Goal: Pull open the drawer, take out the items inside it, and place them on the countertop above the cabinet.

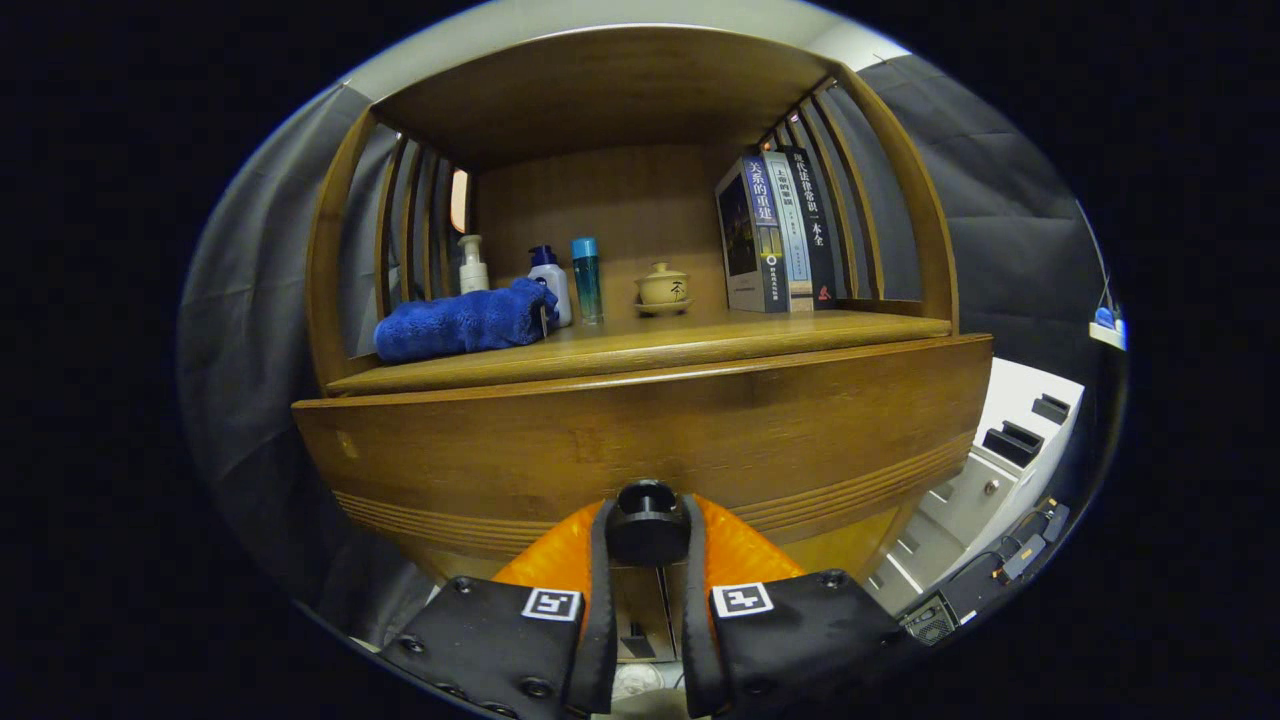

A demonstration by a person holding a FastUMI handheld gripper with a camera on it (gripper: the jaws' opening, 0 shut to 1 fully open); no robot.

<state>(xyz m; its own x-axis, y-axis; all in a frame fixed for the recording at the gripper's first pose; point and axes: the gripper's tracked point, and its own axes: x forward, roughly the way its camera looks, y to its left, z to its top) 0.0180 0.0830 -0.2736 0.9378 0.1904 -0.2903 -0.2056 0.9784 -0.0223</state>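
Note:
The drawer's wooden front [640,440] stands close ahead of me, under the cabinet's countertop [760,335]. Its round black knob [646,522] sits between my two fingers, and my gripper [646,530] is shut on it, one finger pressing on each side. The front panel hides the inside of the drawer. On the countertop lies a folded blue towel [465,320] towards the left.
Behind the towel stand a white pump bottle [472,265], a white bottle with a blue cap [548,280] and a teal bottle [587,278]. A lidded tea cup [662,288] and upright books [775,232] stand further right. A white drawer unit [1010,450] stands lower right.

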